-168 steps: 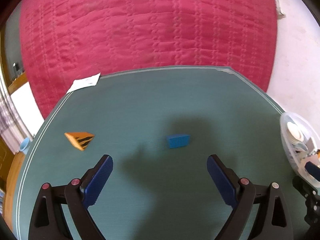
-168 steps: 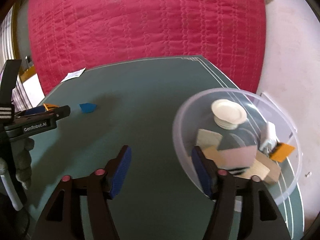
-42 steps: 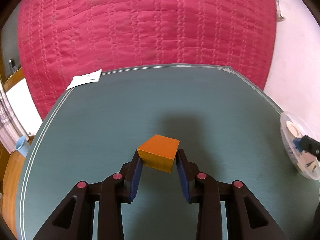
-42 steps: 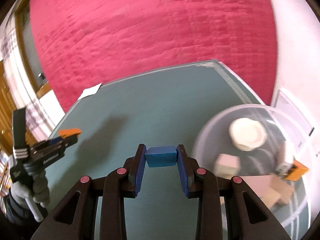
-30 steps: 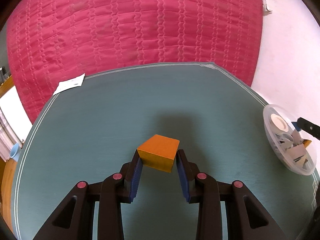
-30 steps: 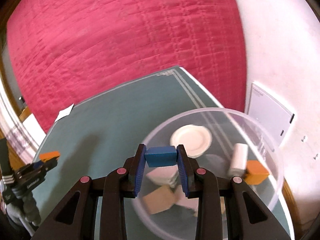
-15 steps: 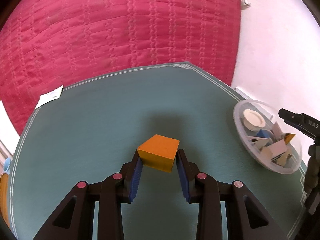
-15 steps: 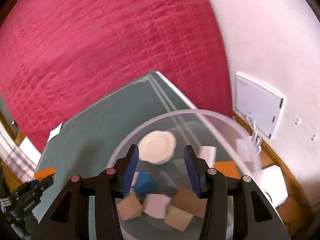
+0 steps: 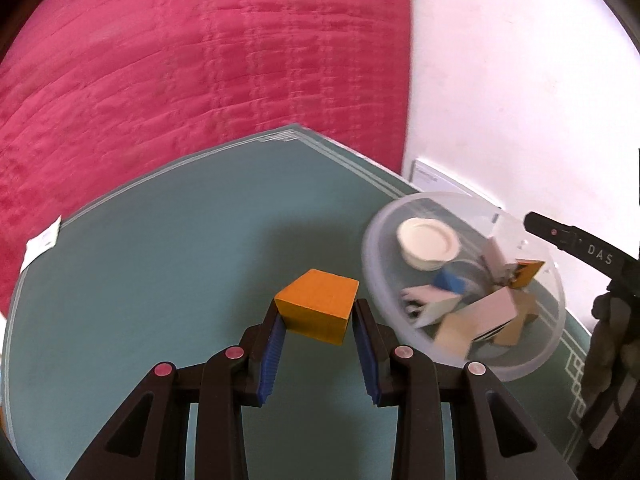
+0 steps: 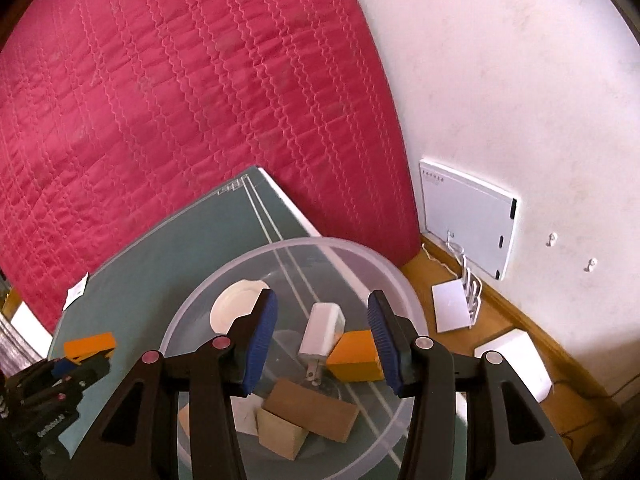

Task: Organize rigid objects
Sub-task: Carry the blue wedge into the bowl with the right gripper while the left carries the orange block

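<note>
My left gripper [image 9: 317, 306] is shut on an orange block [image 9: 320, 292] and holds it above the green table [image 9: 160, 264], just left of a clear plastic bowl [image 9: 372, 236]. A blue block [image 9: 450, 280] lies in that bowl among wooden pieces and a white dish [image 9: 428, 242]. My right gripper [image 10: 321, 295] hangs open over the bowl [image 10: 304, 242] with nothing between its fingers. Below it lie a white charger [image 10: 322, 328], another orange block [image 10: 354, 356] and a brown block [image 10: 312, 410]. The left gripper [image 10: 80, 364] with its orange block [image 10: 90, 344] shows at the lower left.
A red quilted cloth [image 10: 180, 100] hangs behind the table and a white wall [image 10: 500, 80] stands to the right. A paper slip [image 9: 42, 240] lies at the table's far left edge. White boxes [image 10: 516, 356] sit on the wooden floor past the table's right edge.
My right gripper opened over the bowl and the blue block dropped in. My left gripper carried the orange block to the right, close to the bowl.
</note>
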### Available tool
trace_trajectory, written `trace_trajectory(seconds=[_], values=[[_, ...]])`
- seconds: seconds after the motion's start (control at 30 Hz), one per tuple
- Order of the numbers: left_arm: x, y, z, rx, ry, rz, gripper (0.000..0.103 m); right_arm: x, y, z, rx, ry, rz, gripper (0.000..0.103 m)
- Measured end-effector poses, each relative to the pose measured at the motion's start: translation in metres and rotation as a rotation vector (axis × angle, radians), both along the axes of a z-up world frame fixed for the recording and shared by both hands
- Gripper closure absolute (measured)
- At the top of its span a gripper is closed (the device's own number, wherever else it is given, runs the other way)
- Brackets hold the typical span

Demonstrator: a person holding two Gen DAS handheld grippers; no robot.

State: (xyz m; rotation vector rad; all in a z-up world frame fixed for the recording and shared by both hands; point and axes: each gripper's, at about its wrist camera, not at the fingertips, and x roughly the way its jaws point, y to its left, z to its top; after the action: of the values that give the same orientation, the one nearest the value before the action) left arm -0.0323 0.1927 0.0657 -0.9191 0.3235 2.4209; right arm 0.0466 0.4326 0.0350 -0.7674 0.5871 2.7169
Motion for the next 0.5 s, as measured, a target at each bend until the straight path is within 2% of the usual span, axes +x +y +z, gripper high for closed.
trace_trajectory(seconds=[0.13, 0.5], values=[[-0.001, 0.024, 0.003, 0.006, -0.002, -0.048, 0.067, 0.008, 0.004, 0.004, 0.014, 0.026, -0.029, 0.049], [-0.001, 0.076, 0.007, 0.028, -0.045, -0.159, 0.067, 0.013, 0.016, 0.007, 0.004, 0.044, -0.083, 0.049]])
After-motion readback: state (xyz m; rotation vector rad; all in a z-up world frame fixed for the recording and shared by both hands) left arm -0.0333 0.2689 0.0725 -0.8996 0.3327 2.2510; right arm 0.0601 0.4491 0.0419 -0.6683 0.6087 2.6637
